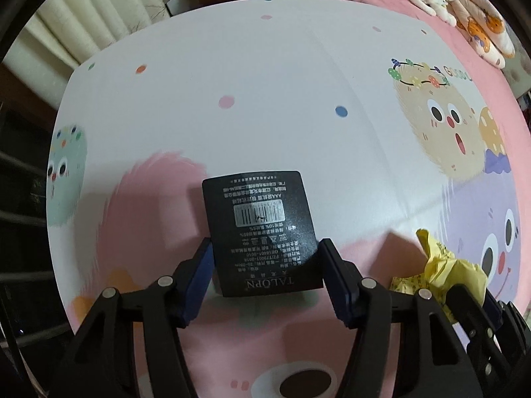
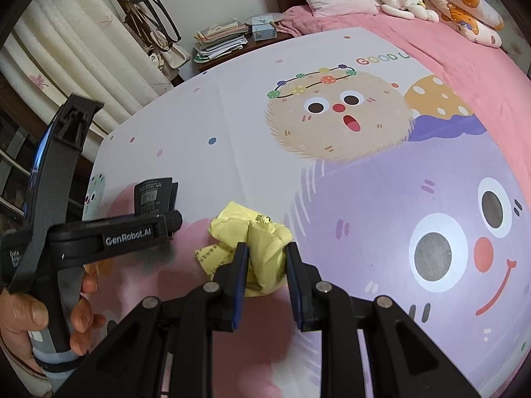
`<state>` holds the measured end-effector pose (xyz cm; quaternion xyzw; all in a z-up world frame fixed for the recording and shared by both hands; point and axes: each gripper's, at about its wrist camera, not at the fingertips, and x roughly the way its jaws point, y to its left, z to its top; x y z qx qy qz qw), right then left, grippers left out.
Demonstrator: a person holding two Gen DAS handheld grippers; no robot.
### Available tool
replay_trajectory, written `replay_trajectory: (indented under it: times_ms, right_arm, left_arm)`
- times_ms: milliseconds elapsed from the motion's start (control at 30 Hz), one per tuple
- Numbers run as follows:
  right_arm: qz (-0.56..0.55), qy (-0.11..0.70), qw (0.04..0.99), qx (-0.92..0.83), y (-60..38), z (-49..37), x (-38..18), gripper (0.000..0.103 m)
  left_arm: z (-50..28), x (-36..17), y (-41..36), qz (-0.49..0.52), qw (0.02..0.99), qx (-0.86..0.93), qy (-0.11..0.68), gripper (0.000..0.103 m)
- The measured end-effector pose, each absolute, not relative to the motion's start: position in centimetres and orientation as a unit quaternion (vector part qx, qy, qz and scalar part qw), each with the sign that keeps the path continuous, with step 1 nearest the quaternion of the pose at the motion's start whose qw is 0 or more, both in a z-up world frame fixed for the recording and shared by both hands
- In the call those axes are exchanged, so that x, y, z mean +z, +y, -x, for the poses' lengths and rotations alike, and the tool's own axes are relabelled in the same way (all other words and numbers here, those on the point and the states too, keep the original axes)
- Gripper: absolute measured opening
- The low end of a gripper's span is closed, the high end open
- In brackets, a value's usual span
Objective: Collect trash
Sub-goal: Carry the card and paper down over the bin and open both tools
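A black printed card package [image 1: 262, 232] with a barcode sits between the fingers of my left gripper [image 1: 265, 248], which is shut on its sides above the bed. It also shows in the right wrist view [image 2: 154, 199], held by the left gripper [image 2: 172, 224]. A crumpled yellow paper [image 2: 259, 252] sits between the fingers of my right gripper [image 2: 265, 252], which is shut on it just above the bedsheet [image 2: 252, 152]. The yellow paper also shows in the left wrist view [image 1: 444, 265], with the right gripper [image 1: 481, 301] on it.
The bed carries a cartoon-print sheet [image 1: 272, 76] and a pink quilt [image 2: 431, 39]. Pillows and plush toys [image 2: 411, 0] lie at the head. A nightstand with stacked papers [image 2: 222, 41] stands beside the bed. Curtains [image 2: 76, 53] hang at the left.
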<state>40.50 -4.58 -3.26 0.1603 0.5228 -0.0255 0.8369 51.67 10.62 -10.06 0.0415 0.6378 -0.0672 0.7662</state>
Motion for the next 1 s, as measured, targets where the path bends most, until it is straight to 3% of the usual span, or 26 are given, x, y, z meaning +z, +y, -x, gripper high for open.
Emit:
replay_trajectory:
  times_ms: [367, 700, 1000]
  right_arm:
    - [-0.156, 0.513, 0.844, 0.007, -4.7, -35.6, -1.0, 0.022]
    - [-0.124, 0.517, 0.843, 0.083, -6.8, -25.5, 1.7, 0.022]
    - [-0.094, 0.520, 0.837, 0.140, -9.9, -15.0, 2.6, 0.022]
  left_arm:
    - [-43.3, -5.7, 10.7, -0.037, 0.786, -0.082, 0.612, 0.061]
    - [-29.0, 0.3, 9.0, -0.007, 0.831, -0.073, 0.551, 0.061]
    - [-16.2, 0.2, 5.0, 0.027, 0.842, -0.054, 0.536, 0.061]
